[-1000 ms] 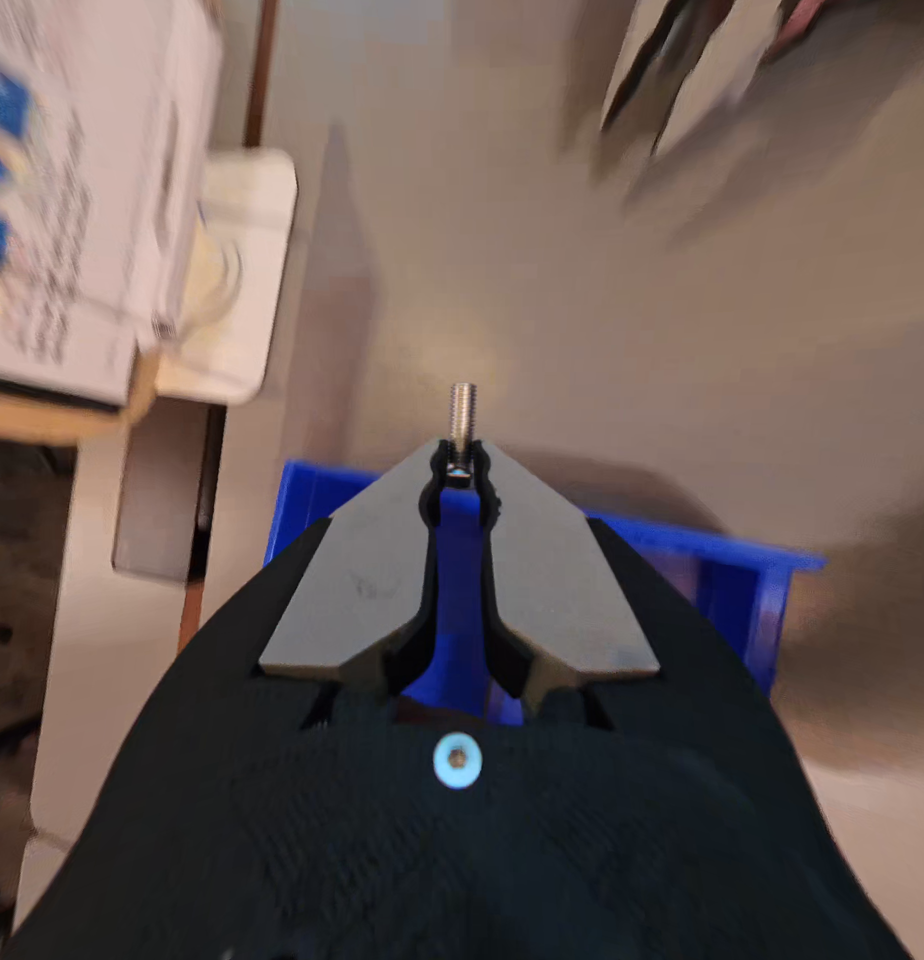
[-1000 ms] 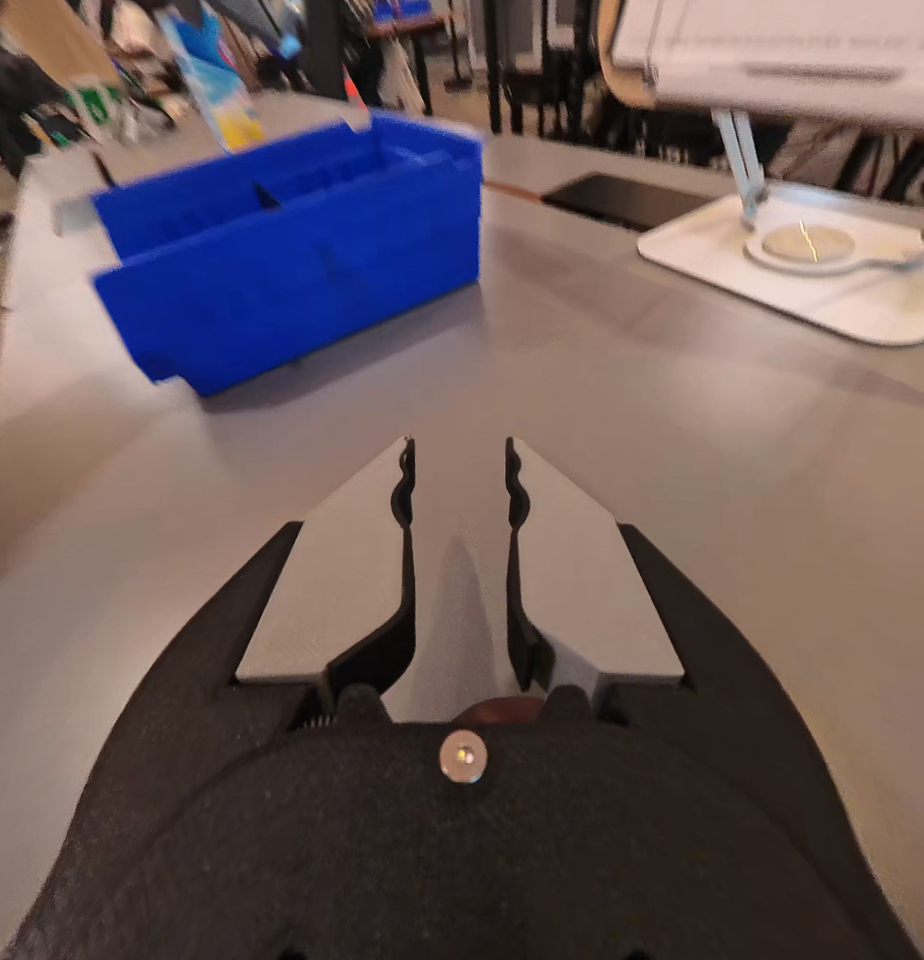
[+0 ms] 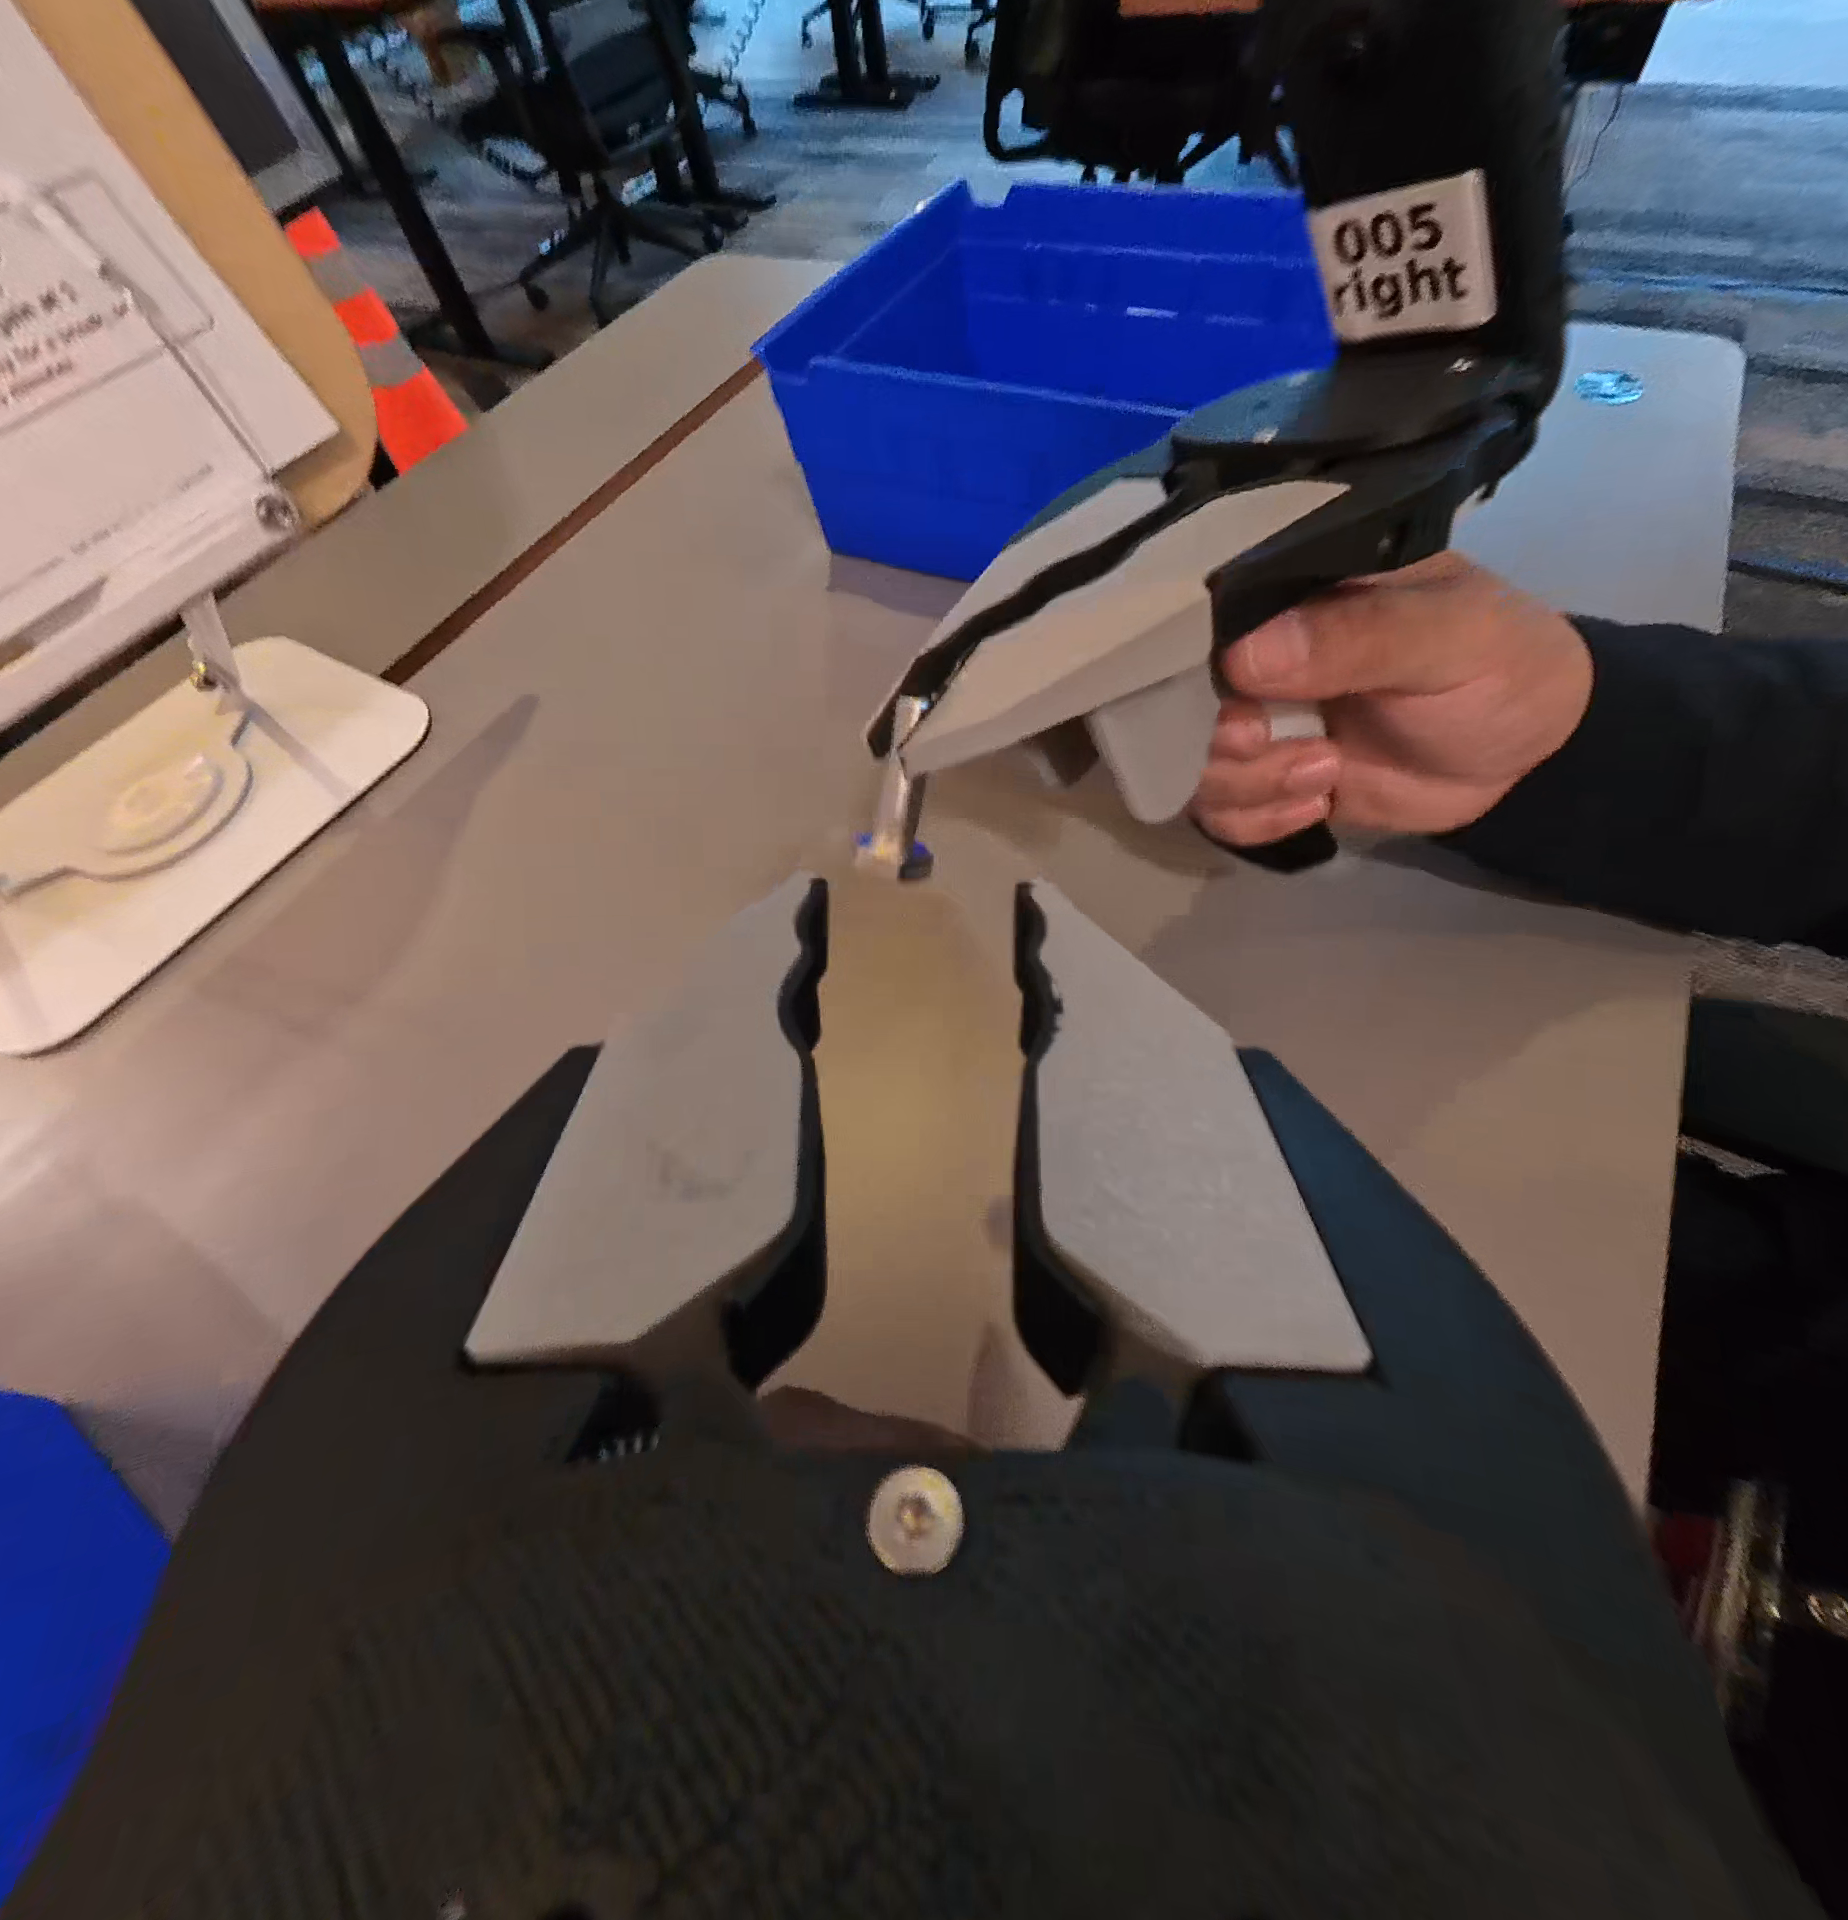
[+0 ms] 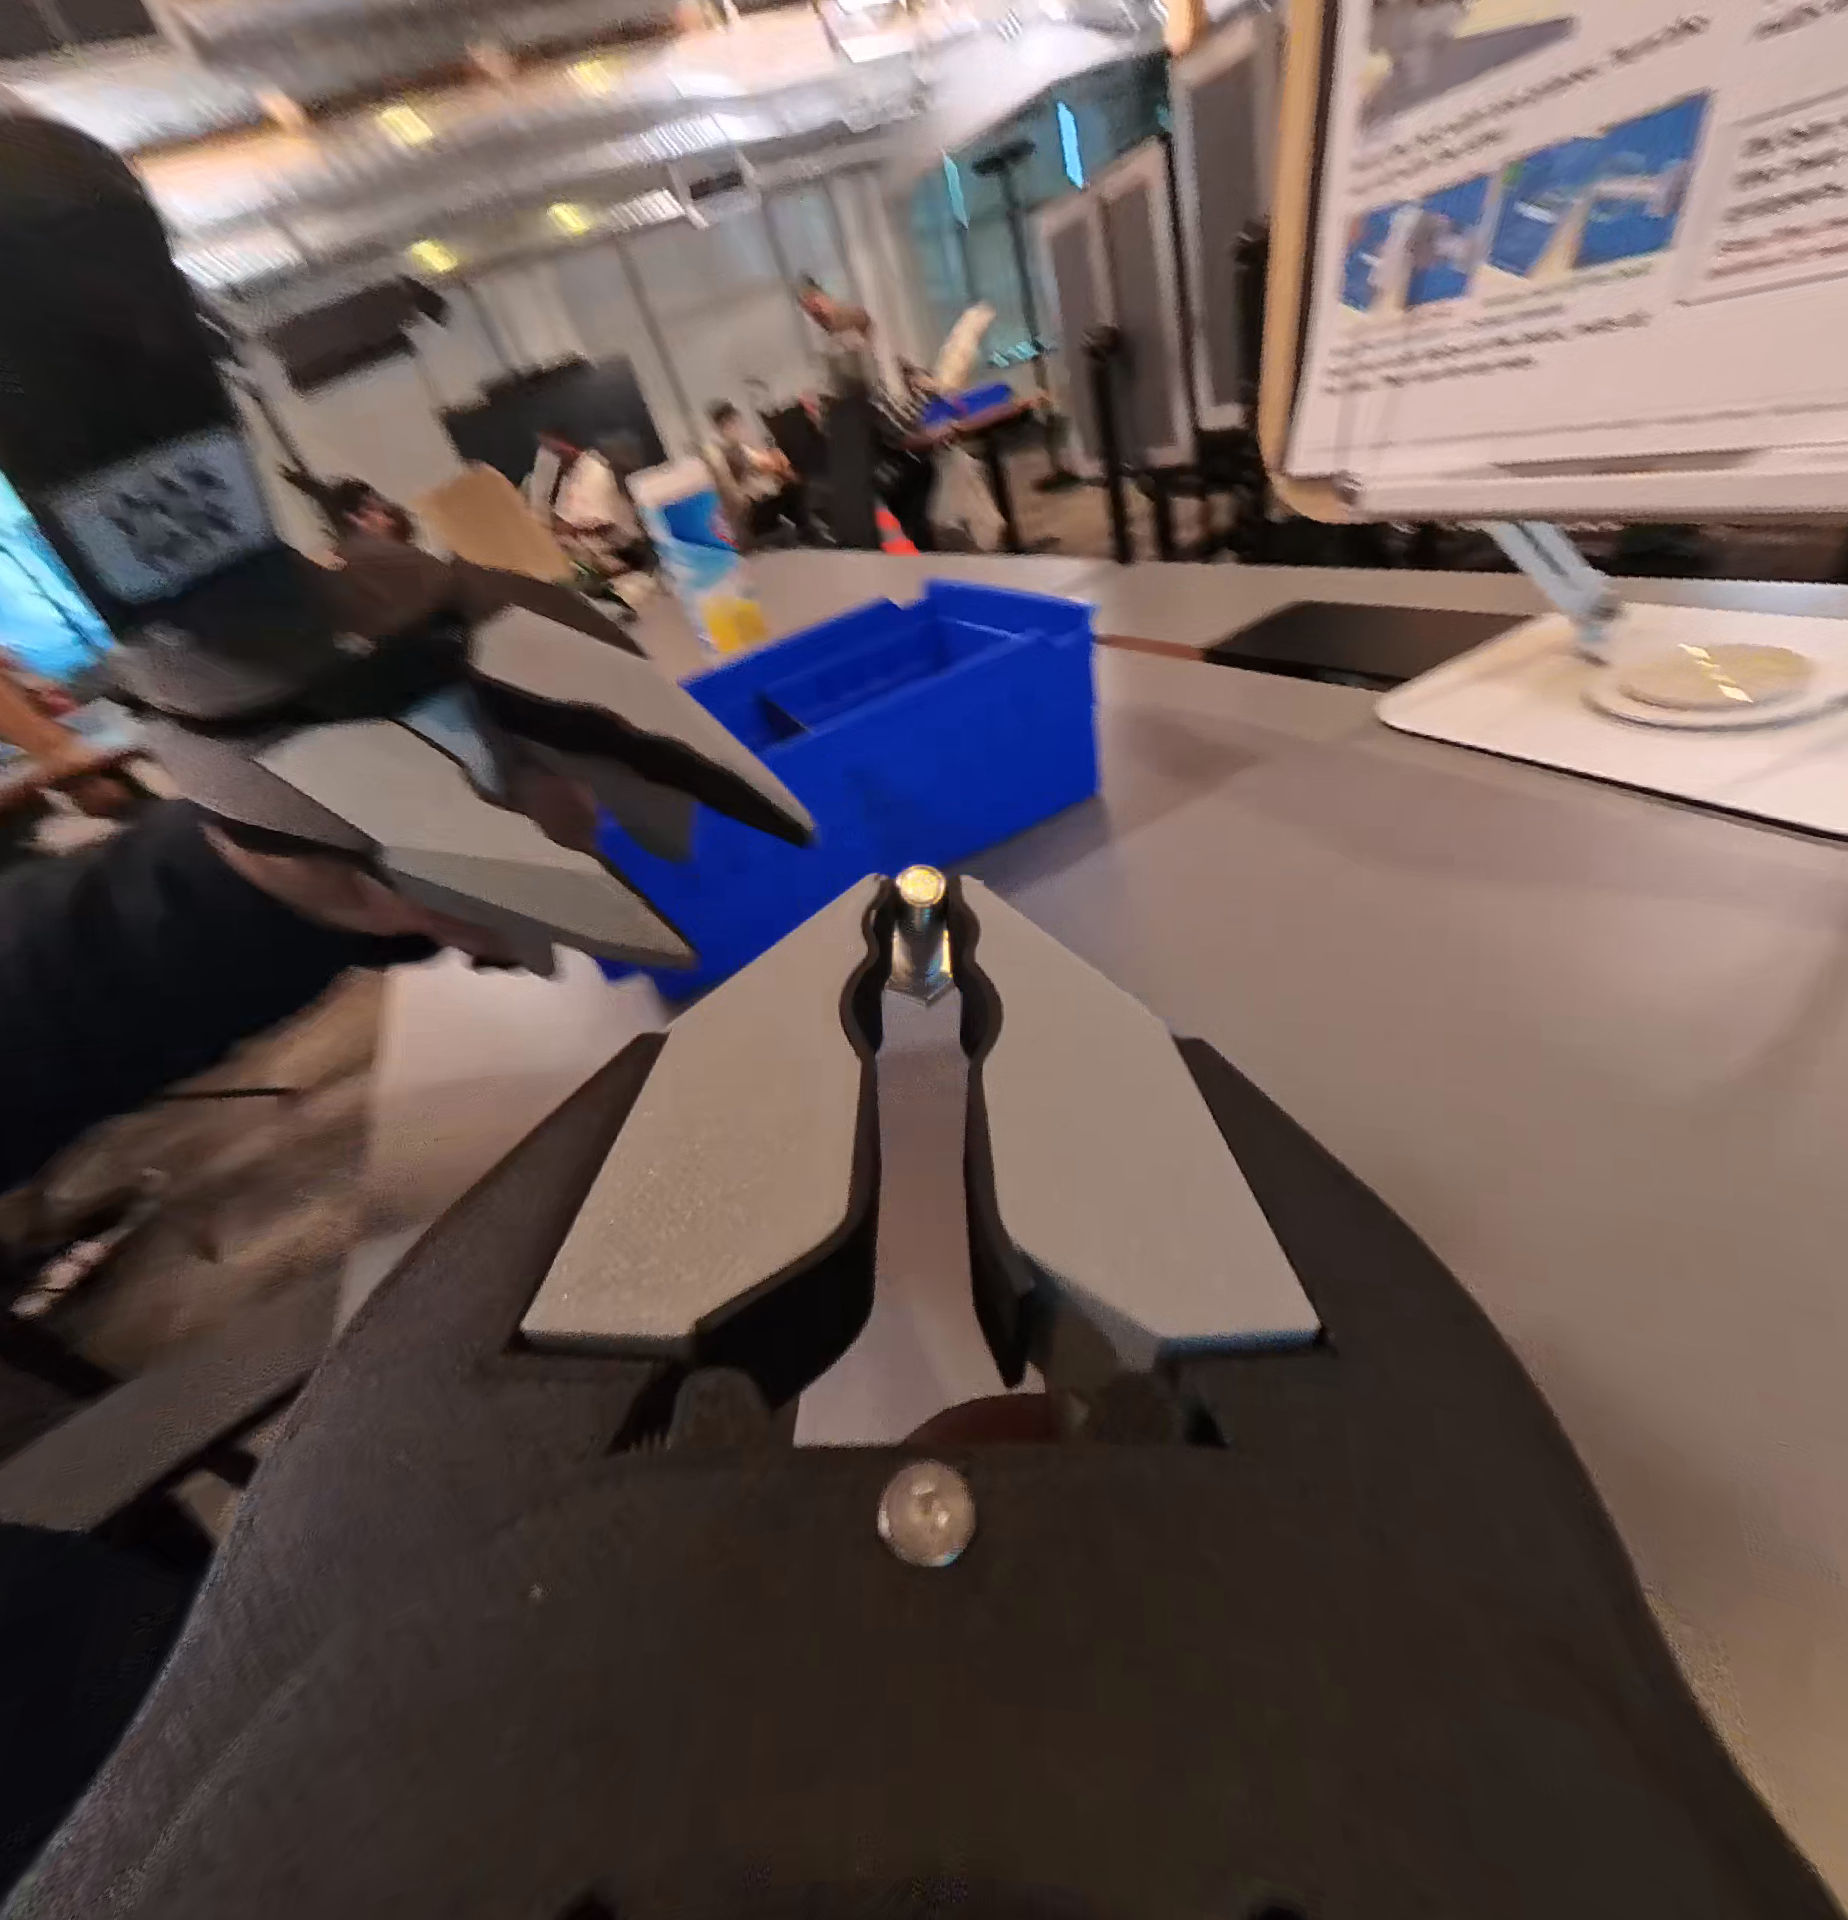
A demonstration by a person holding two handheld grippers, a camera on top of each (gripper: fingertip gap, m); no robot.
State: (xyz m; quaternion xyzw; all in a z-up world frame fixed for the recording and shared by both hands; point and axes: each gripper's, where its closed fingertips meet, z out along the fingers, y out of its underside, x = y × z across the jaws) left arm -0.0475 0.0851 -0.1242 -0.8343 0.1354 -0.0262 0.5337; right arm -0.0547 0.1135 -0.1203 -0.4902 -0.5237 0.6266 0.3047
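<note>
My right gripper (image 4: pixel 920 906) is shut on a silver bolt (image 4: pixel 920 940), gripped near its hex head with the shaft sticking out past the fingertips. In the left wrist view the right gripper (image 3: pixel 899 732) is held by a hand and points down-left, with the bolt (image 3: pixel 892 810) hanging from its tip just above the grey table. My left gripper (image 3: pixel 918 899) is open and empty, with its tips just short of the bolt. It shows in the right wrist view (image 4: pixel 748 894) on the left, jaws apart, close to the bolt.
A blue bin (image 3: pixel 1003 436) stands on the table beyond the grippers, also in the right wrist view (image 4: pixel 899 748). A second blue bin's corner (image 3: pixel 26 1558) is at lower left. A document stand (image 3: pixel 120 395) with a white base (image 4: pixel 1626 748) is at one side. Chairs and an orange cone (image 3: pixel 380 343) are beyond the table. The grippers are tip to tip, or close to it.
The bolt was in my left gripper over a blue bin; now my right gripper holds it. My left gripper has opened, my right has shut, and the two have come together over the table.
</note>
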